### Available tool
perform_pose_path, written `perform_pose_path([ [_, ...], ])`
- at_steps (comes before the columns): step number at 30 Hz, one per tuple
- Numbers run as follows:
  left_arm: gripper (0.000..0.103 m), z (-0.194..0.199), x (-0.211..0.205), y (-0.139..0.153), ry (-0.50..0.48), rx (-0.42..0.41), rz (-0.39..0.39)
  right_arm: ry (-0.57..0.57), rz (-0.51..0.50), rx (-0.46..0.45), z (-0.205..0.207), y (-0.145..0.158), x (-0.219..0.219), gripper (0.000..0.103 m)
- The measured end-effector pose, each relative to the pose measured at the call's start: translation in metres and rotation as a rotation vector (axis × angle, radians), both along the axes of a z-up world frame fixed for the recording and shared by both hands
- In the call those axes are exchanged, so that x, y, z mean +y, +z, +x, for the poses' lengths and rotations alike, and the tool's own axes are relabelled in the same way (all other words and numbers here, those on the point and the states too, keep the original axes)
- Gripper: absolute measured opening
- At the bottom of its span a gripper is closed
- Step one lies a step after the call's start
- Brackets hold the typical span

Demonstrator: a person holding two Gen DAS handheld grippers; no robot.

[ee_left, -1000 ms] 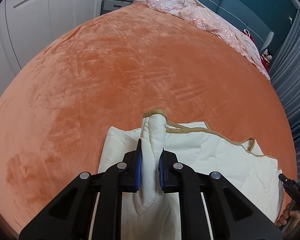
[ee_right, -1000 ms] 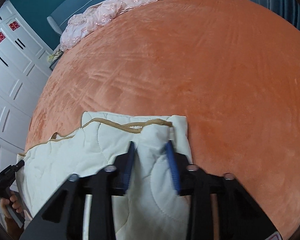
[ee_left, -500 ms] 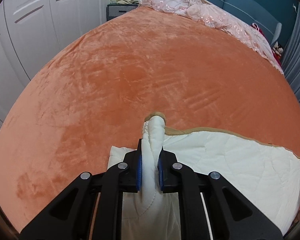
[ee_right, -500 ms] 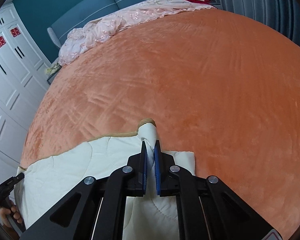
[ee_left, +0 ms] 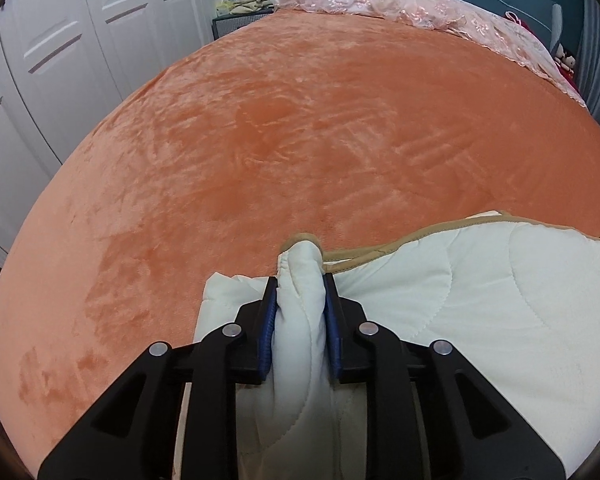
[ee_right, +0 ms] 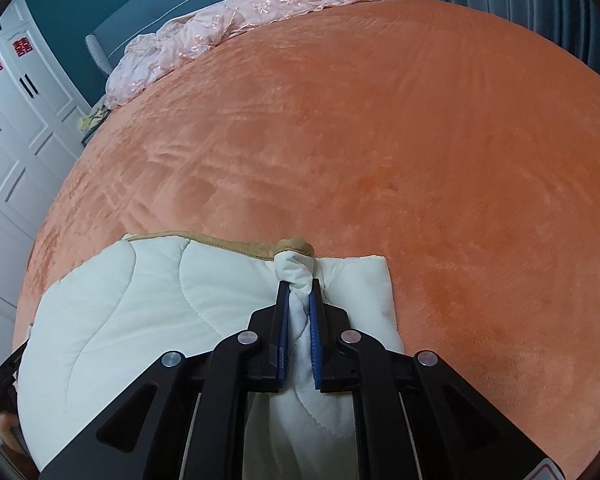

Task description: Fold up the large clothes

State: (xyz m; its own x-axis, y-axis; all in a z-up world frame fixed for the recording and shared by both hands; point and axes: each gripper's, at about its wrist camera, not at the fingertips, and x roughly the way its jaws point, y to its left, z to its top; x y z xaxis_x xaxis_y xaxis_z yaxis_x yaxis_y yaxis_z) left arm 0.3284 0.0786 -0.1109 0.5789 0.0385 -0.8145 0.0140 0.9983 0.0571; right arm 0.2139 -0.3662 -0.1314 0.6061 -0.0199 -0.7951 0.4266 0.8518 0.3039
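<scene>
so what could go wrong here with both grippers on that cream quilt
The left gripper is opening with the cream quilt bunched between its pads, while the right gripper is shut on its corner. One corner dropping first could leave the tan-trimmed edge skewed over the layer beneath. The orange bedspread looks plush, so dragging may rumple the fold.

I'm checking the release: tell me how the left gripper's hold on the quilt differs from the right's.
The left gripper has its jaws opening, with a thick roll of the cream quilt between them; the right gripper pinches a thinner twisted fold tightly. Both hold a tan-trimmed corner over the orange bedspread.
</scene>
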Motion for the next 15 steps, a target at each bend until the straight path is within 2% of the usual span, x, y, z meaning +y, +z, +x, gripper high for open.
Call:
perform_pose_path([
  [6, 0.023, -0.001, 0.004, -0.004, 0.011, -0.027, -0.032, -0.007, 0.003, -0.033, -0.001, -0.007, 0.001, 0.007],
  [10, 0.027, -0.001, 0.004, -0.004, 0.024, -0.034, -0.023, -0.011, 0.012, -0.046, -0.002, -0.007, -0.001, 0.007],
  [12, 0.041, -0.001, 0.009, 0.001, 0.049, -0.028, -0.031, -0.011, 0.047, -0.049, -0.003, -0.005, -0.007, 0.008],
  [14, 0.045, -0.002, 0.023, 0.012, 0.068, -0.011, -0.085, -0.030, 0.079, -0.046, -0.007, 0.003, -0.017, 0.010],
  [15, 0.048, -0.003, 0.032, 0.019, 0.073, -0.006, -0.122, -0.051, 0.084, -0.049, -0.011, 0.011, -0.022, 0.015],
])
